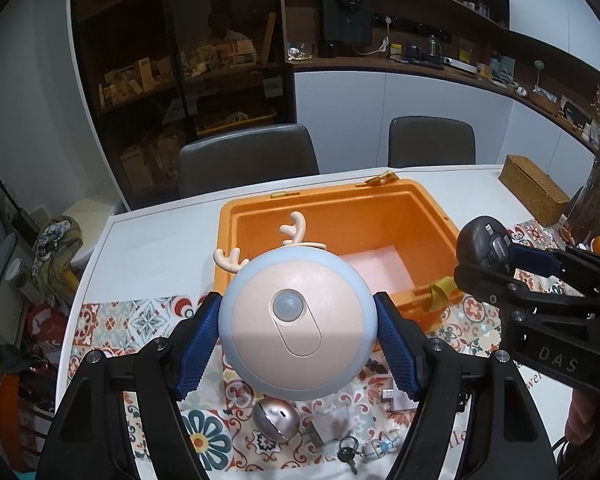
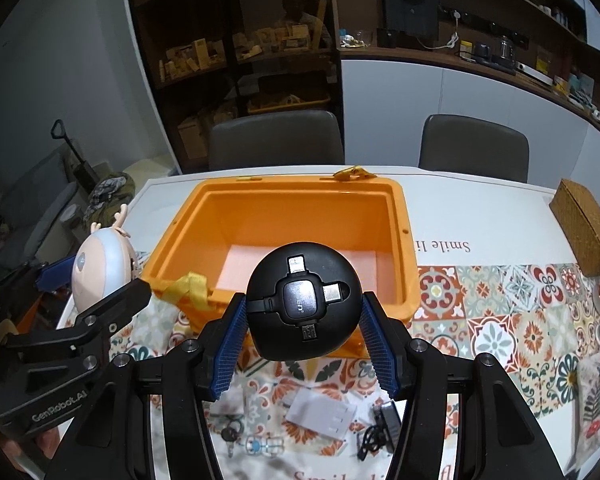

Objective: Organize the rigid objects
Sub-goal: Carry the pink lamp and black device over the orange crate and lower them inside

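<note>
Orange bin [image 2: 396, 240] holds only 1 white liner [image 2: 236, 268].

home dining room | table [image 2: 480, 216] | chairs [image 2: 276, 140] | shelves [image 1: 220, 64] of household goods

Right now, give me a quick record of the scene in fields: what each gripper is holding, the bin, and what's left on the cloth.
left gripper: shut on round blue and peach night light with antlers
right gripper: shut on round black multi-plug cable reel
container: open orange plastic bin, pale floor visible, nothing seen inside
bin position: on the white table, just beyond both grippers
left on patterned cloth: silver bell, keys, white adapter, small black item
other: woven box at the table's right
</note>
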Action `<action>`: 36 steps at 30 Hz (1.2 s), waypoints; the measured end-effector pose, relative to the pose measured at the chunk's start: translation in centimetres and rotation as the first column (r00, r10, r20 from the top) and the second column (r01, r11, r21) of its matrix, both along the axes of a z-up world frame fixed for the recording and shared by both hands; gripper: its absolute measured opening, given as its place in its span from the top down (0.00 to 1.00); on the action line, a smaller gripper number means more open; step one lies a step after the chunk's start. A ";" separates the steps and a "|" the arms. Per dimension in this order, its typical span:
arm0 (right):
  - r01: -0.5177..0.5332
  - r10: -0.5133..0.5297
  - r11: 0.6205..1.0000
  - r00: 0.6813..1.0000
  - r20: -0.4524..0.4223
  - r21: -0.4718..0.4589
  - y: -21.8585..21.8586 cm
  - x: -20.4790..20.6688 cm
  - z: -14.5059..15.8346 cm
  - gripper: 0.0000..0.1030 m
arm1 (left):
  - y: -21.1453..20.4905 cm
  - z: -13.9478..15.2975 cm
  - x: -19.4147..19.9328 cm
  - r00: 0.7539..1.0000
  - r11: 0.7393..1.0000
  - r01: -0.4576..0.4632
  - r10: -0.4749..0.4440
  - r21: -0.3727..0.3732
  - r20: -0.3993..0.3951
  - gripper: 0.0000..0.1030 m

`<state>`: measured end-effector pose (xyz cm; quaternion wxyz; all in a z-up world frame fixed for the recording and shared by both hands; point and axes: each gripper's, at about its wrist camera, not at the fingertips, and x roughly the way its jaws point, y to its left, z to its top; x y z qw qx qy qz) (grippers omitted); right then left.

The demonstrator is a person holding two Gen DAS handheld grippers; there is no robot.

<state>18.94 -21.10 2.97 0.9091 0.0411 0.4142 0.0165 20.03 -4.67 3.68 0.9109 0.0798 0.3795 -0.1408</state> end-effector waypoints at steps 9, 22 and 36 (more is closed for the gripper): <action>0.014 -0.014 1.000 0.999 -0.033 -0.009 -0.5 3.1 0.3 0.46 | -0.9 0.3 2.9 1.000 0.999 0.015 -0.015 0.034 -0.014 0.28; -0.004 -0.001 0.999 0.992 -0.126 -0.038 -0.3 7.7 -1.1 0.46 | -1.4 -1.9 7.9 0.993 0.999 0.006 0.001 0.054 -0.119 0.28; -0.015 -0.004 0.997 0.970 -0.244 -0.076 -0.2 10.9 -5.2 0.46 | -2.4 -6.4 11.1 0.975 0.991 0.008 0.022 0.135 -0.223 0.28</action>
